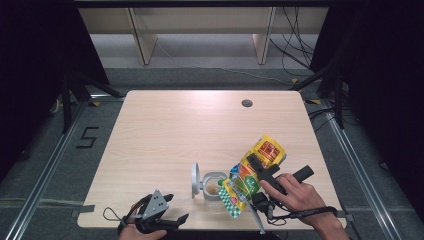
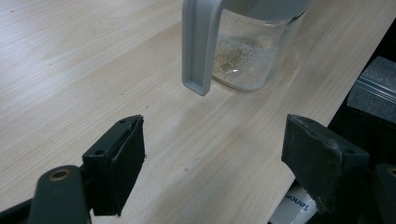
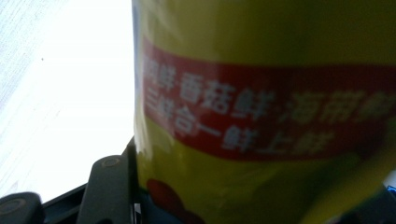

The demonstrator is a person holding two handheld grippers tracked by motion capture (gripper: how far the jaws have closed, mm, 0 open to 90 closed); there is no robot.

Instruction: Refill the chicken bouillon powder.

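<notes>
Light wood table, grey floor around it, black curtains at the sides and pale furniture legs at the far end. Left gripper sits at the near edge with jaws wide apart, holding nothing, the clear jar just ahead of it. Right gripper is clamped on the yellow pouch, which is tilted with its long axis running from far-right down to the jar's open mouth.

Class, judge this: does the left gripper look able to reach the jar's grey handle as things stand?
Probably yes. The left gripper is open and the grey handle of the jar hangs just ahead of its jaws, with only bare table between them.
</notes>
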